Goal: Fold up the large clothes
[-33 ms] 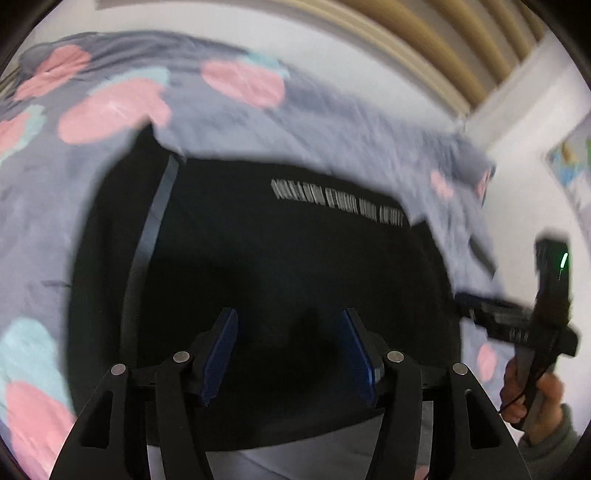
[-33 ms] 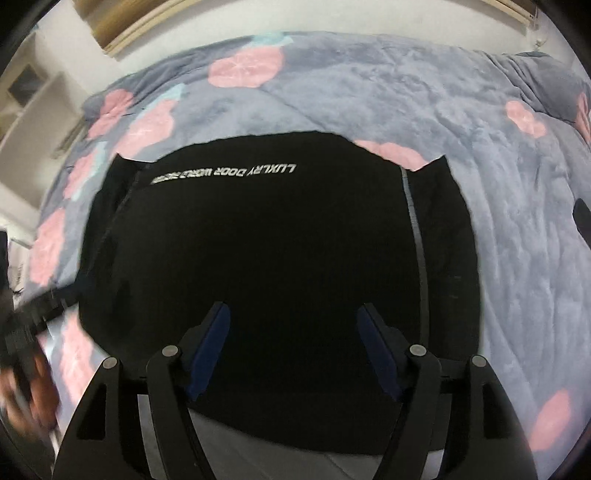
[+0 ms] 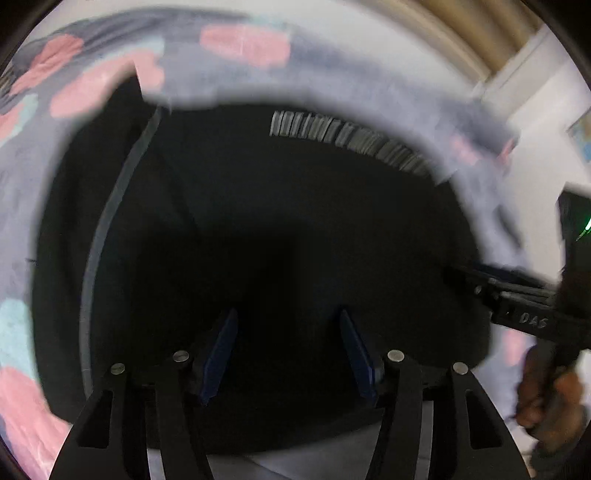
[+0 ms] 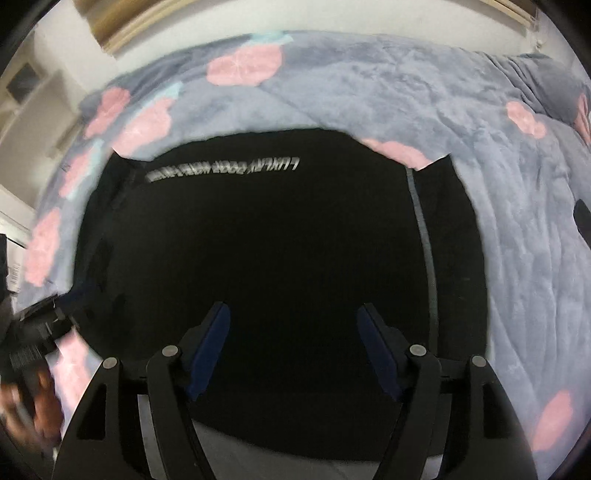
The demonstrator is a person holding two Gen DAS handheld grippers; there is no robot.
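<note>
A large black garment (image 3: 288,229) with a line of white lettering (image 4: 221,168) and a grey side stripe (image 3: 110,218) lies spread flat on the bed; it also fills the right wrist view (image 4: 280,258). My left gripper (image 3: 288,347) is open and empty above the garment's near part. My right gripper (image 4: 293,343) is open and empty above the same garment. The right gripper shows at the right edge of the left wrist view (image 3: 517,295), held by a hand. The left gripper shows at the left edge of the right wrist view (image 4: 40,325). Both views are motion-blurred.
The garment lies on a grey fleece blanket (image 4: 517,221) with pink and teal blotches that covers the bed. A white wall (image 4: 332,18) and wooden slats (image 3: 461,33) stand behind the bed. A dark object (image 4: 583,218) lies on the blanket at the right edge.
Both grippers have moved closer to the garment, which now fills more of each view. Both stay open.
</note>
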